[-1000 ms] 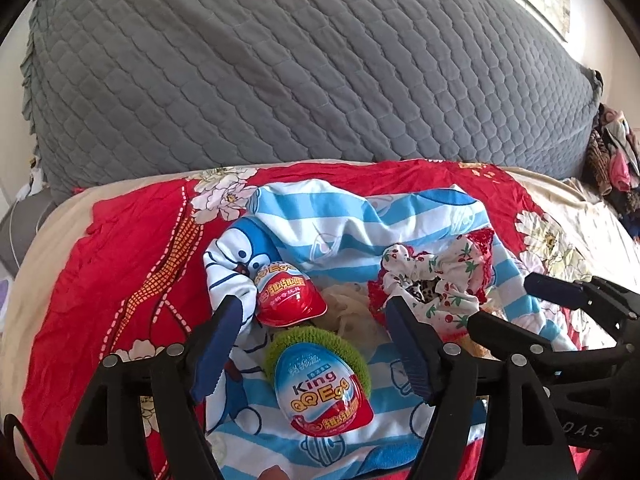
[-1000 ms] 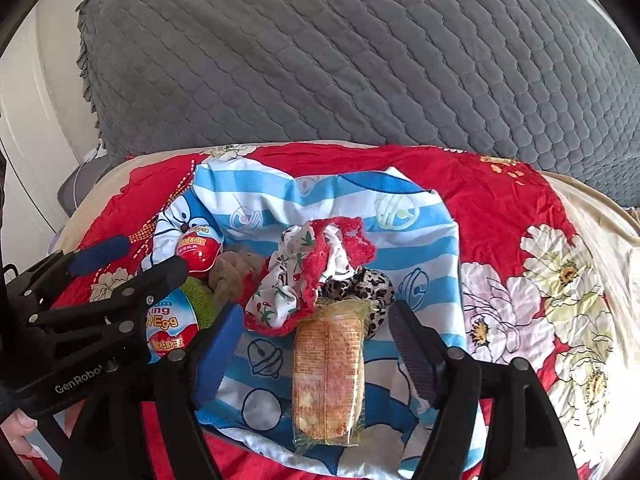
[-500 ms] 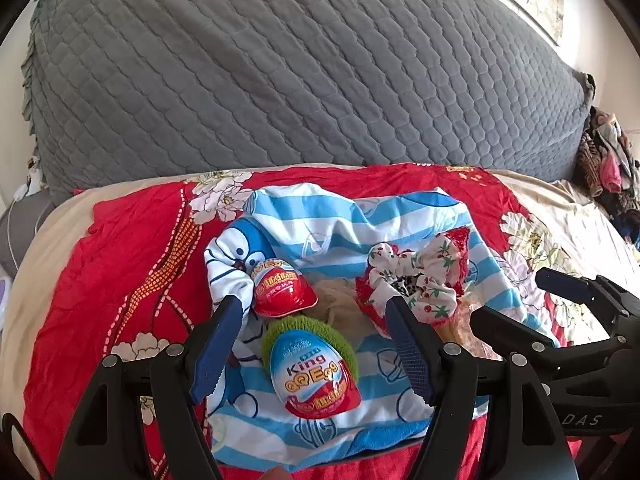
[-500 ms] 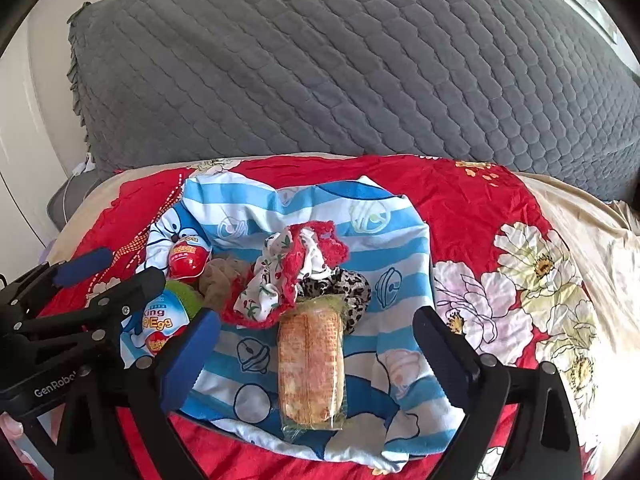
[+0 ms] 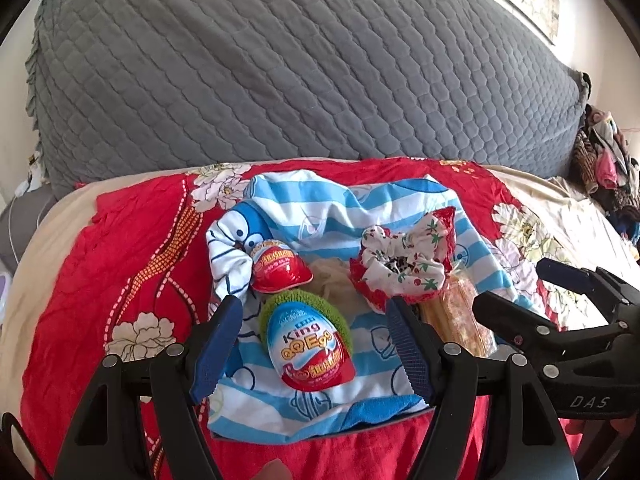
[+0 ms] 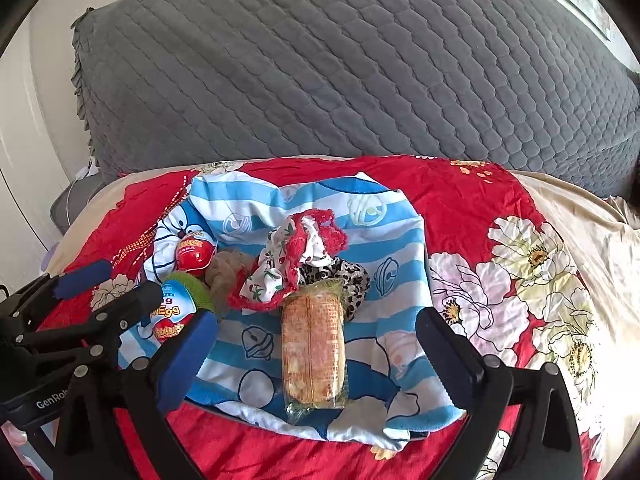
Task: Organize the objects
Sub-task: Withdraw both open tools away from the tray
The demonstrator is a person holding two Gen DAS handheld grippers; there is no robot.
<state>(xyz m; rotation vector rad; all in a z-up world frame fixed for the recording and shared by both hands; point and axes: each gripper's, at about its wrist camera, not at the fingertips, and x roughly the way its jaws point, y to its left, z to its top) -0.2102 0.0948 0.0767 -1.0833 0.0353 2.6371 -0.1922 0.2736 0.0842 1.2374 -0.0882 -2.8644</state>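
Fingers on my left gripper [image 5: 316, 344] stand spread with nothing pinched; the big blue-and-red King egg [image 5: 310, 350] lies between them on the cloth, apart from both pads. On my right gripper [image 6: 316, 364] the fingers are opening, already very wide, and the clear-wrapped snack pack [image 6: 313, 346] lies lengthwise between them, touched by neither.

I see everything gathered on a blue-and-white striped cartoon cloth [image 6: 384, 240] spread over a red floral bedspread [image 6: 472, 200], with a grey quilted headboard cover [image 6: 340, 68] rising behind. The big egg rests against a green fuzzy scrunchie [image 5: 332, 308] that rings its upper end. Just beyond it lies a smaller red egg [image 5: 278, 268], next to a fold of the cloth. A beige scrunchie [image 6: 230, 272] sits between the red egg and a white cherry-print scrunchie with red lace trim [image 6: 296, 260], which lies partly over a leopard-print scrunchie [image 6: 352, 280]. The snack pack's far end touches those two

From the left view my right gripper's black frame shows at the right edge; from the right view the left one crosses the big egg. A heap of clothes [image 5: 604, 152] lies far right on the bed
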